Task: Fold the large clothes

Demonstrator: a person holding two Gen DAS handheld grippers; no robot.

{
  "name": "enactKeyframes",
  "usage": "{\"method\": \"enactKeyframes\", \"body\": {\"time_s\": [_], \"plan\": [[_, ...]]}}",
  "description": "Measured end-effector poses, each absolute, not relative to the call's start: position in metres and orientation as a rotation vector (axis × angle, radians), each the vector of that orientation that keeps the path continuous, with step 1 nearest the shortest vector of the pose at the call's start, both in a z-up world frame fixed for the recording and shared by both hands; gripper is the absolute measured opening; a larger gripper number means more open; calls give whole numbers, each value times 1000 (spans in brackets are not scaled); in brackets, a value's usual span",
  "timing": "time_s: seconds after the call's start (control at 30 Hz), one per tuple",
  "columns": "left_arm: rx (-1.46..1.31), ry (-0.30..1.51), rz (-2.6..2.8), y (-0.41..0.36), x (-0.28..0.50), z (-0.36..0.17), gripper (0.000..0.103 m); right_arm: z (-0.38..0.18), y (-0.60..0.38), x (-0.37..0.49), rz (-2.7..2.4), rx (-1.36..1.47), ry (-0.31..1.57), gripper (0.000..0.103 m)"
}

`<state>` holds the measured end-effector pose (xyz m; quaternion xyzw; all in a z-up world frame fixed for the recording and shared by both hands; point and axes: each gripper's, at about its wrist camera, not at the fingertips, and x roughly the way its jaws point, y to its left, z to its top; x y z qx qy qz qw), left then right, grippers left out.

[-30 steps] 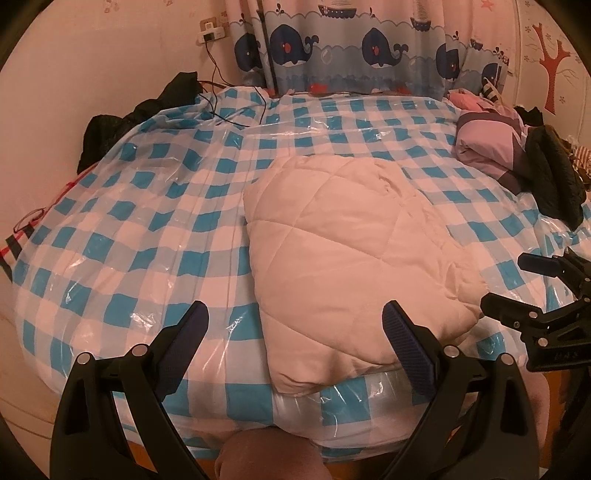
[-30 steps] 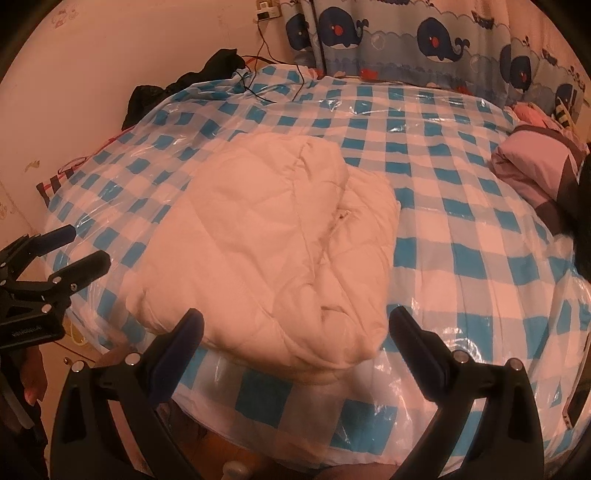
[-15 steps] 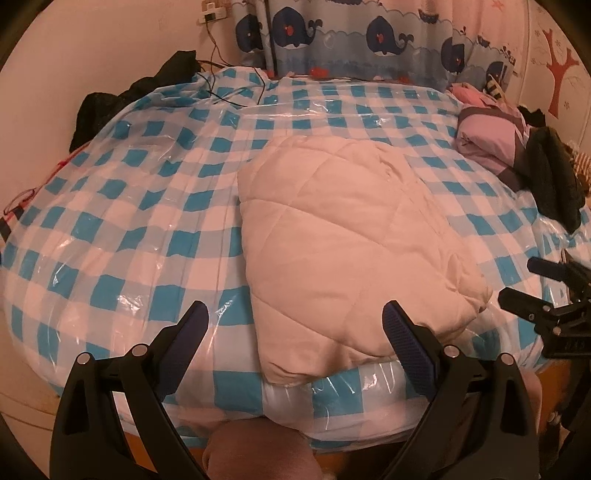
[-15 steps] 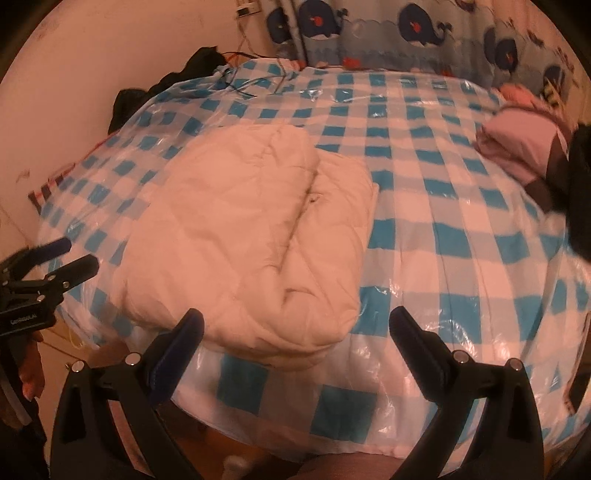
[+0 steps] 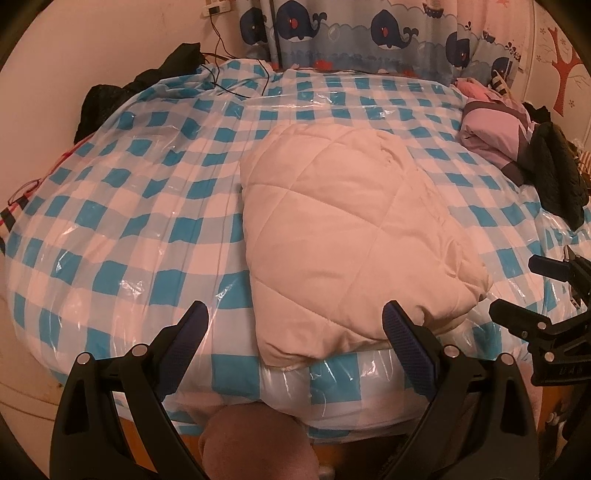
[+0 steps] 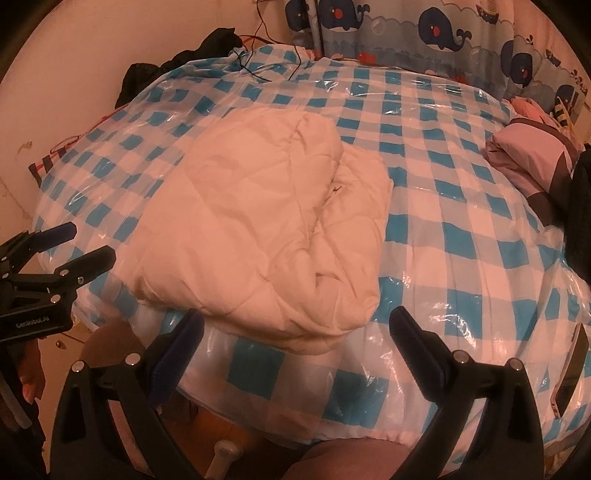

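A cream quilted garment [image 5: 347,229] lies folded into a thick bundle on the blue-and-white checked bed [image 5: 140,221], near its front edge; it also shows in the right wrist view [image 6: 258,221]. My left gripper [image 5: 295,321] is open and empty, held back from the bed's front edge, its fingers apart from the bundle. My right gripper [image 6: 295,328] is open and empty, also off the front edge. Each gripper shows in the other's view: the right one at the right edge [image 5: 532,291], the left one at the left edge [image 6: 70,247].
A clear plastic sheet covers the bed. A folded pink and grey garment [image 5: 491,129] and a dark garment [image 5: 557,181] lie at the right side. Black clothes [image 5: 110,99] and a cable sit at the far left corner. A whale curtain [image 5: 369,33] hangs behind. A phone [image 6: 570,373] lies at the front right.
Both grippers have drawn back and lower from the bed, staying open and empty. The folded garment has not moved.
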<state>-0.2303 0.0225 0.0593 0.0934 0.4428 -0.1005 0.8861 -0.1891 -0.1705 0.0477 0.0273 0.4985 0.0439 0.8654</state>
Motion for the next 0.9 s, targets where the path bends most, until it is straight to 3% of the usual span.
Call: {"method": "enactKeyframes", "body": {"time_s": [0.9], "plan": [[194, 921, -209, 23, -232, 59, 91, 44, -165, -191, 99, 60, 1052, 96]]}}
